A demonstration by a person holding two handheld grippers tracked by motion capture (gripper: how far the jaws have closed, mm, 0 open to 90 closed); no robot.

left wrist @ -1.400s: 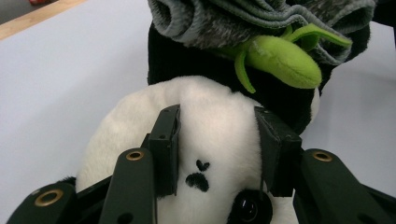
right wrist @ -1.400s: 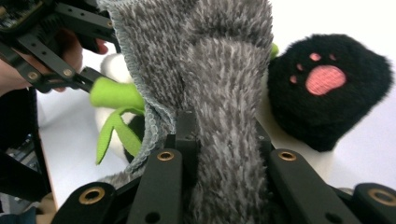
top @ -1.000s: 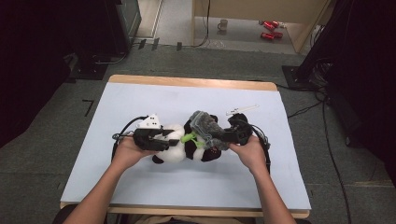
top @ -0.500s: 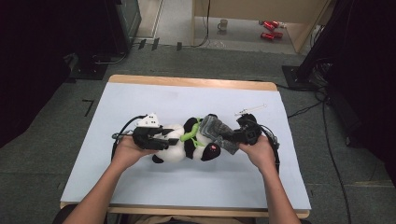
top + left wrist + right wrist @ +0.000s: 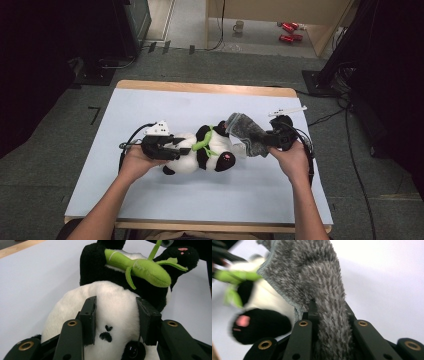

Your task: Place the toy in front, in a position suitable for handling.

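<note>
L tongs (image 5: 115, 322): nearest; jaws part-open, clamped on panda's white head, one each side of the face. Pins it flat.
panda (image 5: 200, 150): lies on its side mid-surface, head toward L tongs, black feet w/ pink pads toward R tongs. Green bamboo (image 5: 140, 267) across its chest.
R tongs (image 5: 329, 315): just past panda's feet, right of it; jaws nearly shut, pinching a fold of grey cloth.
cloth (image 5: 247, 132): fuzzy grey, hemmed edge; rises from R tongs up and over panda's feet end, upper part touching panda or just off it – can't tell which.
surface (image 5: 150, 105): white sheet over wood top; bare around panda.
far: mug (image 5: 239, 26) and red things (image 5: 287, 32) on floor beyond panda, well apart.
step: likely pulling cloth off panda, or wiping it – L holds, R works the cloth.
next: keep L grip firm on head; R carries cloth clear of feet w/o snagging bamboo, pinch kept tight.
</note>
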